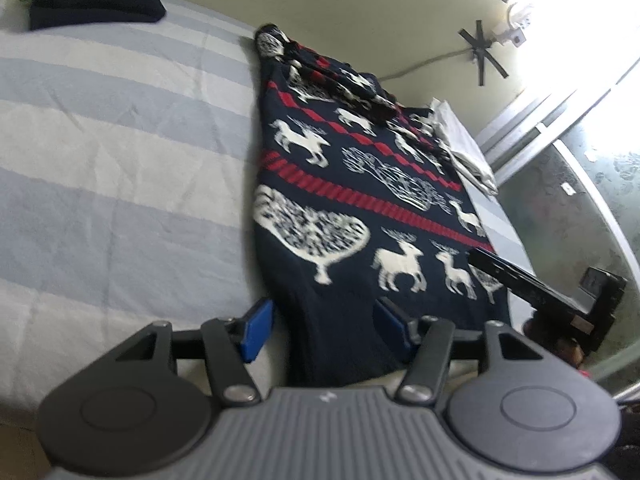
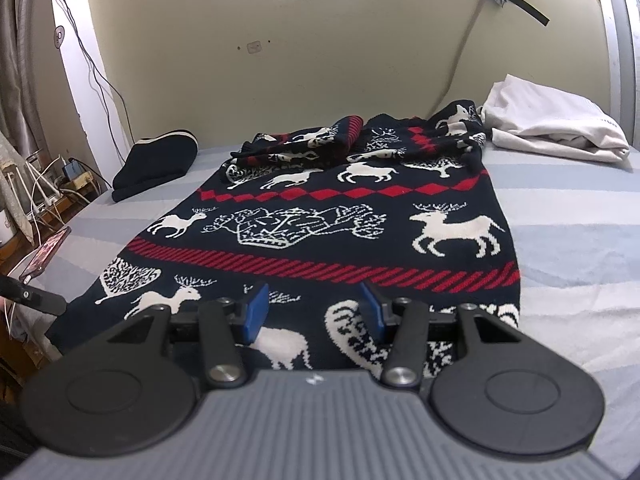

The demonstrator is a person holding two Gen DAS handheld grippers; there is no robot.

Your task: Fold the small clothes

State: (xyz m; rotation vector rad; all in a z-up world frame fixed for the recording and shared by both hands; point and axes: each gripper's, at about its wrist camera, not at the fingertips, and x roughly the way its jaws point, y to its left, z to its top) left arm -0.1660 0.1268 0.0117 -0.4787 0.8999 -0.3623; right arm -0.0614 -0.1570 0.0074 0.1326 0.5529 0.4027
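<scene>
Two wrist cameras, low over my bed (image 2: 560, 240)

Both look forward and down from close by; left views the reindeer sweater (image 1: 340, 216) from its edge, right along its length.

Black tool (image 1: 324, 330) (blue pads (image 1: 256, 330)); ribbed grey body

free: striped bedsheet (image 2: 580, 248) beside sweater (image 2: 320, 220) | blocked: white garment (image 2: 556, 128), dark cushion (image 2: 156, 164)

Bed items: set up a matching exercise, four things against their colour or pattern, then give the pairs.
Things:
1. sweater
2. folded garment at the far right
3. folded garment at the far left
4. bedsheet

Looks:
A. pale blue and white stripes
B. plain dark navy
C. white
D. navy with white deer and red bands

Pairs: 1-D, 2-C, 3-B, 4-A
</scene>
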